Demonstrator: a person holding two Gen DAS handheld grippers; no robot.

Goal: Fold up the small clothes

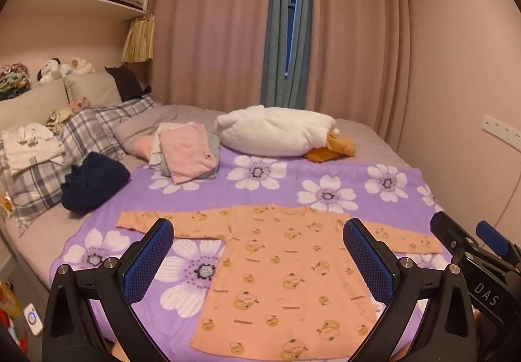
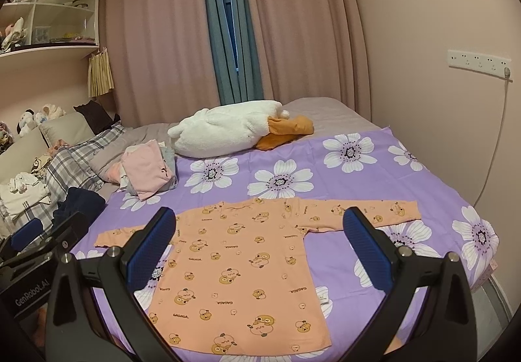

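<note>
A small orange long-sleeved shirt [image 1: 280, 267] with a cartoon print lies flat on the purple flowered sheet [image 1: 260, 173], both sleeves spread out sideways. It also shows in the right wrist view [image 2: 241, 267]. My left gripper [image 1: 259, 231] is open and empty, held above the near part of the shirt. My right gripper [image 2: 260, 222] is open and empty, also above the shirt. The right gripper shows at the right edge of the left wrist view [image 1: 469, 238]; the left gripper shows at the left edge of the right wrist view [image 2: 45, 231].
A pile of folded clothes with a pink one on top [image 1: 185, 153] sits at the sheet's far left. A dark navy garment [image 1: 94, 183] lies beside it. A white and orange plush duck [image 1: 283, 131] lies behind. Plaid pillows [image 1: 81, 137] are at the left, a wall at the right.
</note>
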